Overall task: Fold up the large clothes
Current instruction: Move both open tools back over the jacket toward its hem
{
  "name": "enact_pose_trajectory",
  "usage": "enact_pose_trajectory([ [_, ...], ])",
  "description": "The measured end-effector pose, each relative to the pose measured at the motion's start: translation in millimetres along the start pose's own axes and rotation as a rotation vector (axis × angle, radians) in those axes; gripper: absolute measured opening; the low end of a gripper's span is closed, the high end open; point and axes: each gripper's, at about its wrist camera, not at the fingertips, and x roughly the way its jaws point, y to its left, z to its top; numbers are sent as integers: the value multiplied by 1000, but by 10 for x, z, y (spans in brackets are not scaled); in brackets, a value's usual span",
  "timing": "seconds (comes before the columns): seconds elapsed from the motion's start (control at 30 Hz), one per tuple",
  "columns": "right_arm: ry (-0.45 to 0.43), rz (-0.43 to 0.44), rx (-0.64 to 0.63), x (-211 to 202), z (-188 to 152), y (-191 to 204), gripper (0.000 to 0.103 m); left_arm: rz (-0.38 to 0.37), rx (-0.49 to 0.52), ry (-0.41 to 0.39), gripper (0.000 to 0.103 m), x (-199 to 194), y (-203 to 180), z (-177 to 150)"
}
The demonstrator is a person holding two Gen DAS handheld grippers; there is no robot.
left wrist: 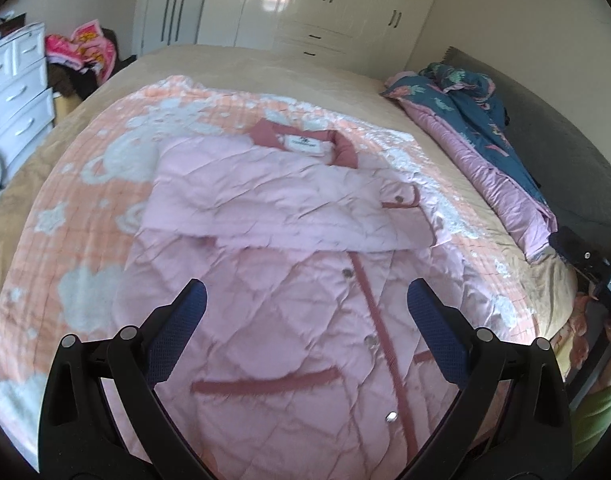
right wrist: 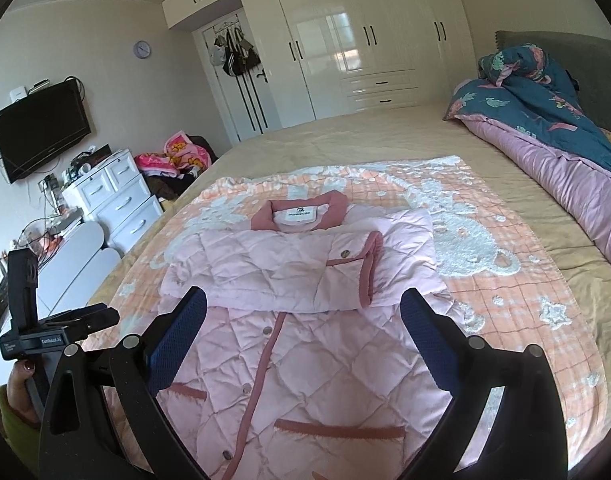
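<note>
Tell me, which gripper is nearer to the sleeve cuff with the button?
Right, though only slightly. The right gripper hovers open just below the cuff. The left gripper hovers open lower on the jacket, farther from the cuff.

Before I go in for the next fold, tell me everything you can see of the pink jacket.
The pink jacket is quilted in diamonds, looks padded, with darker pink collar, placket, pocket welts and cuff, plus metal snaps. It lies front up on the peach blanket, collar away from the cameras, snapped shut, sleeves folded across the chest. Nothing grips it.
</note>
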Motion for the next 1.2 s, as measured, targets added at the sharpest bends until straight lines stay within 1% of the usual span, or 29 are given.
enact_pose_trajectory([
  [0.1, 0, 10, -3, -52, -23, 10, 97, 22, -18, 0, 94, -108, 66, -78],
  [0.43, 46, 35, -36, -196, -203, 109, 97, 78, -56, 5, 94, -361, 191, -360],
  [0.83, 124, 1, -27, -218, -454, -47, 97, 128, -67, 36, 94, -419, 285, -590],
  [1.2, 189, -28, -23, -196, -654, -229, 97, 175, -57, 86, 94, -354, 363, -800],
])
